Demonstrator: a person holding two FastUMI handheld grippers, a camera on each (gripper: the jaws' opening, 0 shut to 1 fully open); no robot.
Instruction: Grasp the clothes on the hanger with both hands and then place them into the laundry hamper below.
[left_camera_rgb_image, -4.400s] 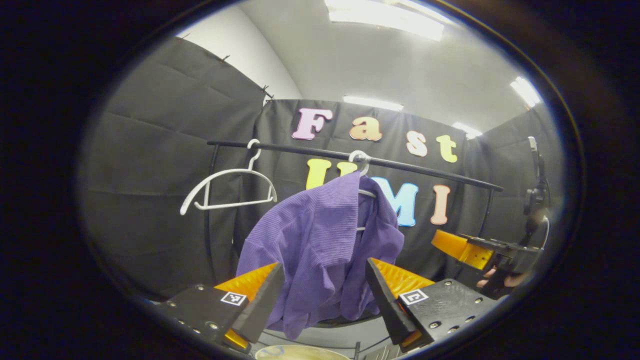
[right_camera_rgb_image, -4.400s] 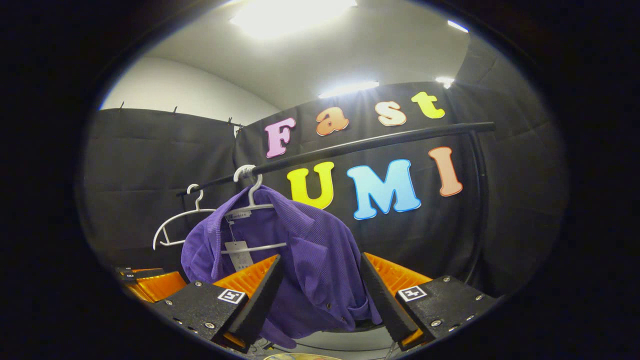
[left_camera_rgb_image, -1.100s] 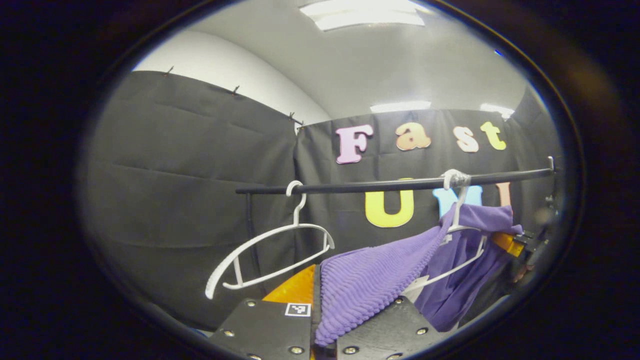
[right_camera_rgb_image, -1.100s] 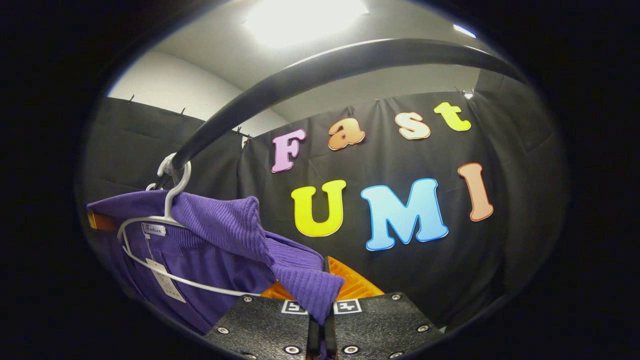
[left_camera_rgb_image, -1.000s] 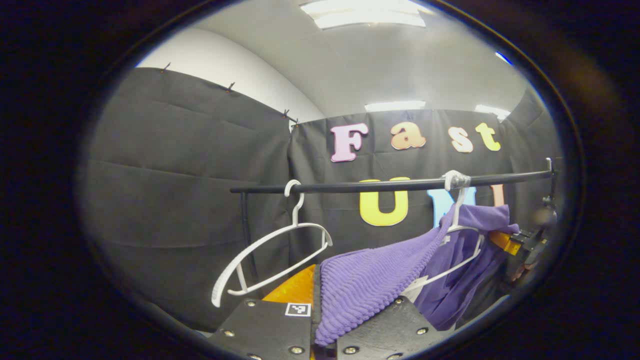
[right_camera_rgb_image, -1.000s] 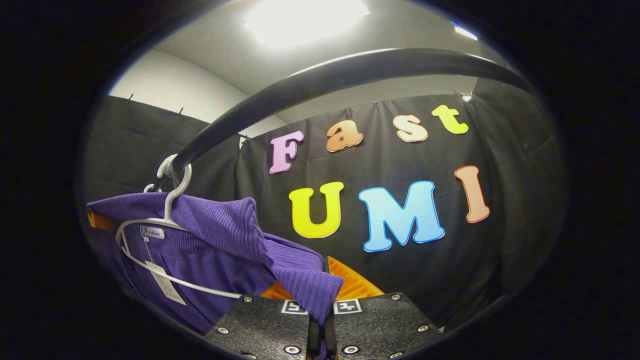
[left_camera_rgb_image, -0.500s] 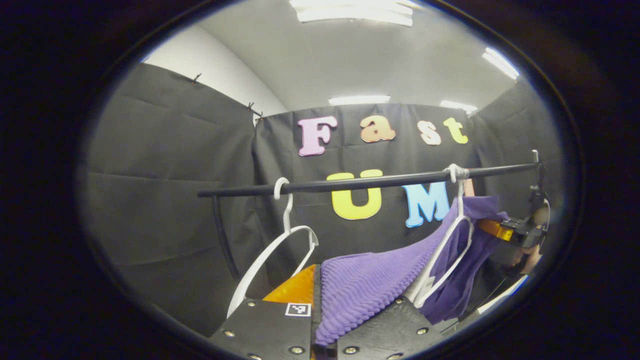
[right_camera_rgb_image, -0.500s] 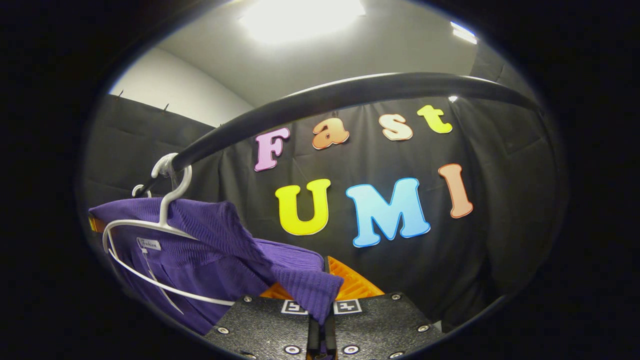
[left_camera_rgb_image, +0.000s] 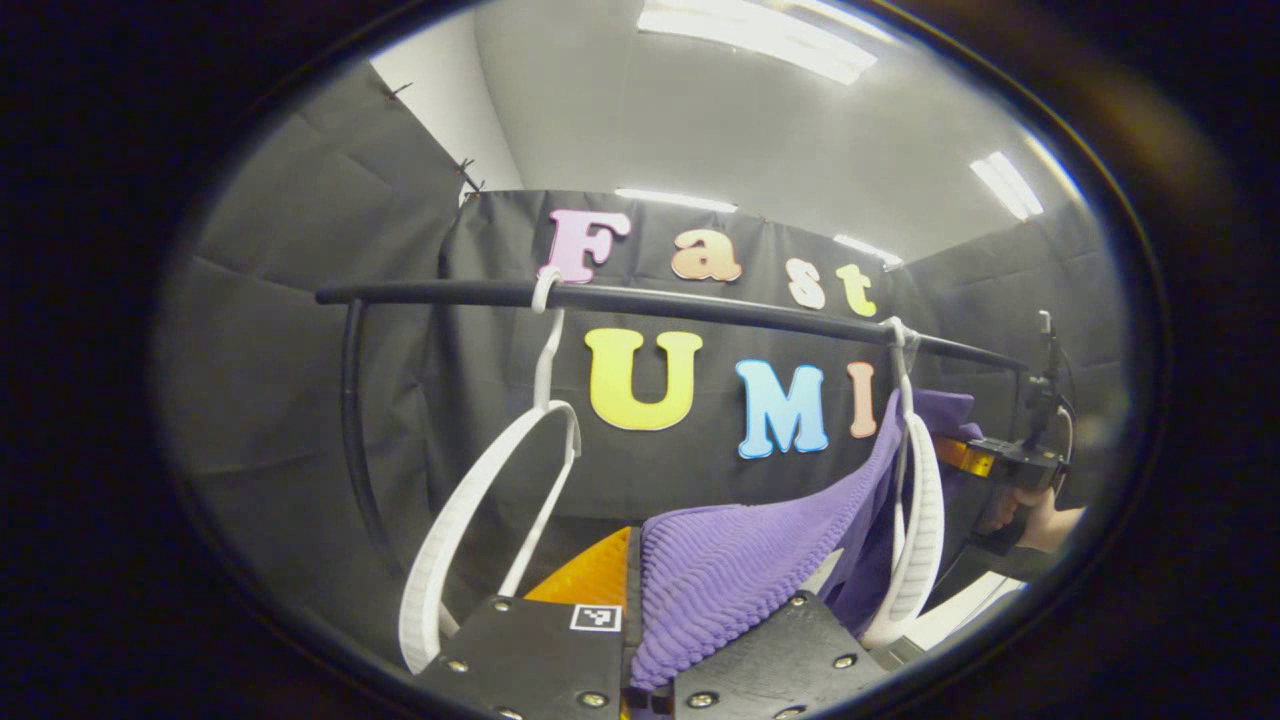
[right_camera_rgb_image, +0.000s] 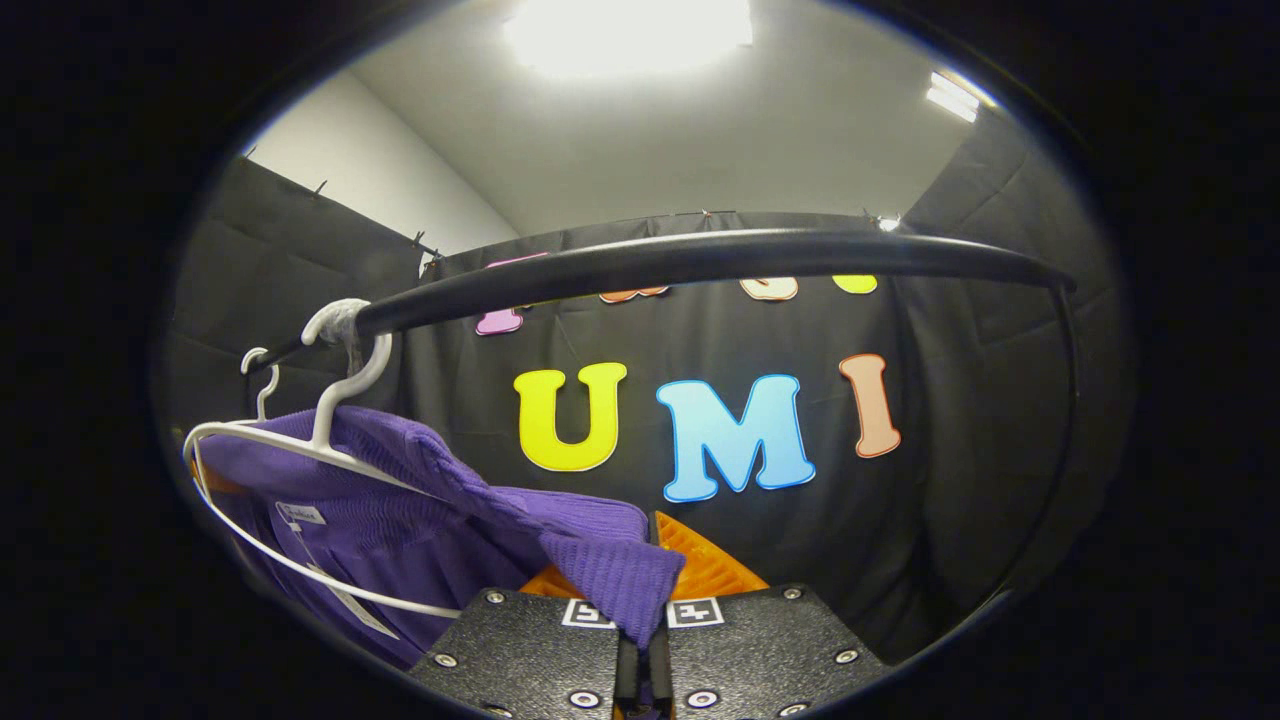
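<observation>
A purple ribbed garment (left_camera_rgb_image: 740, 560) stretches from my left gripper (left_camera_rgb_image: 636, 640), which is shut on its edge, up to a white hanger (left_camera_rgb_image: 915, 520) on the black rail (left_camera_rgb_image: 700, 302). Across the garment, the other gripper (left_camera_rgb_image: 990, 458) and a hand (left_camera_rgb_image: 1040, 520) hold its far side. In the right gripper view the same purple garment (right_camera_rgb_image: 450, 500) drapes off the white hanger (right_camera_rgb_image: 300, 440), and my right gripper (right_camera_rgb_image: 640, 640) is shut on a folded corner of it. The cloth is half off the hanger, pulled taut between both grippers.
A second, bare white hanger (left_camera_rgb_image: 470, 520) hangs on the rail to the left, close to my left gripper. The rail's upright post (left_camera_rgb_image: 355, 430) stands at the left end. In the right gripper view the rail (right_camera_rgb_image: 700, 262) arcs close overhead.
Both grippers keep their hold on the garment. The rail sits lower in the right gripper view than before, and in the left gripper view both hangers now appear edge-on and nearer.
</observation>
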